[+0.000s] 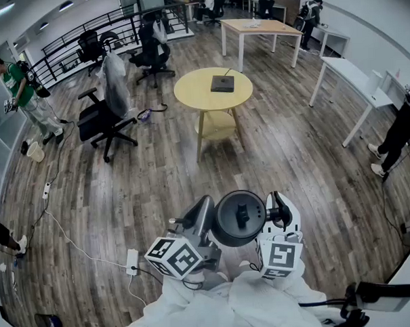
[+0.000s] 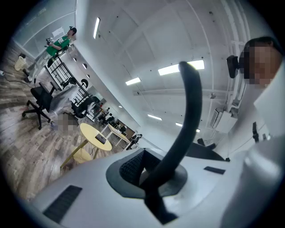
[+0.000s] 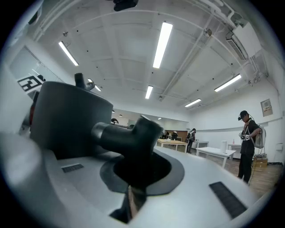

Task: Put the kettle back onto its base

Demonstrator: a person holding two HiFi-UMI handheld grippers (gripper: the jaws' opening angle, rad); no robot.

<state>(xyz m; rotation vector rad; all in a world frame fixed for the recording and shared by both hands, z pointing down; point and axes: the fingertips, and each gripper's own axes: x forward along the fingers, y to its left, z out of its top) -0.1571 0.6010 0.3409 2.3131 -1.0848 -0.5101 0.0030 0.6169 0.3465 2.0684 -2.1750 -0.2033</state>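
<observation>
A dark kettle point(image 1: 240, 217), seen from above, hangs between the left gripper point(image 1: 202, 212) and the right gripper point(image 1: 280, 214) over a wooden floor point(image 1: 158, 182); well ahead, a round yellow table point(image 1: 195, 92) bears a flat black base point(image 1: 222, 83)

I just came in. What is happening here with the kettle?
A person holds a dark kettle above the wooden floor. The right gripper is shut on its handle; the left gripper is shut on a dark curved strip, which I cannot identify. The base lies on the round yellow table ahead, so the kettle is not yet on it.
</observation>
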